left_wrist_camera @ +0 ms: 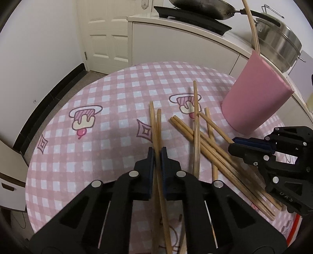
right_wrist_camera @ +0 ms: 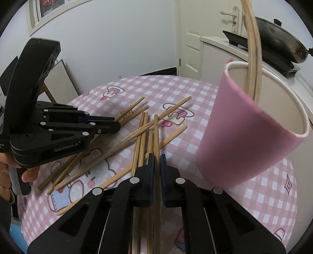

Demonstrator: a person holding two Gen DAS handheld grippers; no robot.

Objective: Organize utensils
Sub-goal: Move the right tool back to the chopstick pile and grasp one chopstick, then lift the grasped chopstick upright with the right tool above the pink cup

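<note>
Several wooden chopsticks (left_wrist_camera: pixel 197 136) lie scattered and crossed on the pink checked tablecloth (left_wrist_camera: pixel 109 109). My left gripper (left_wrist_camera: pixel 158 154) is shut on two chopsticks (left_wrist_camera: pixel 155 125) that stick out forward between its fingers. My right gripper (right_wrist_camera: pixel 156 160) is shut on a chopstick (right_wrist_camera: pixel 156 132); it also shows in the left wrist view (left_wrist_camera: pixel 234 143) at the right, low over the pile. A pink cup (right_wrist_camera: pixel 250 125) stands at the right with two chopsticks (right_wrist_camera: pixel 253 48) upright inside. The left gripper shows at the left of the right wrist view (right_wrist_camera: pixel 115 124).
A white counter (left_wrist_camera: pixel 176 35) behind the table holds a dark wok (left_wrist_camera: pixel 203 7) and a steel pot (left_wrist_camera: pixel 279 39). A white door (left_wrist_camera: pixel 103 35) is at the back. The round table's edge curves at the left and far side.
</note>
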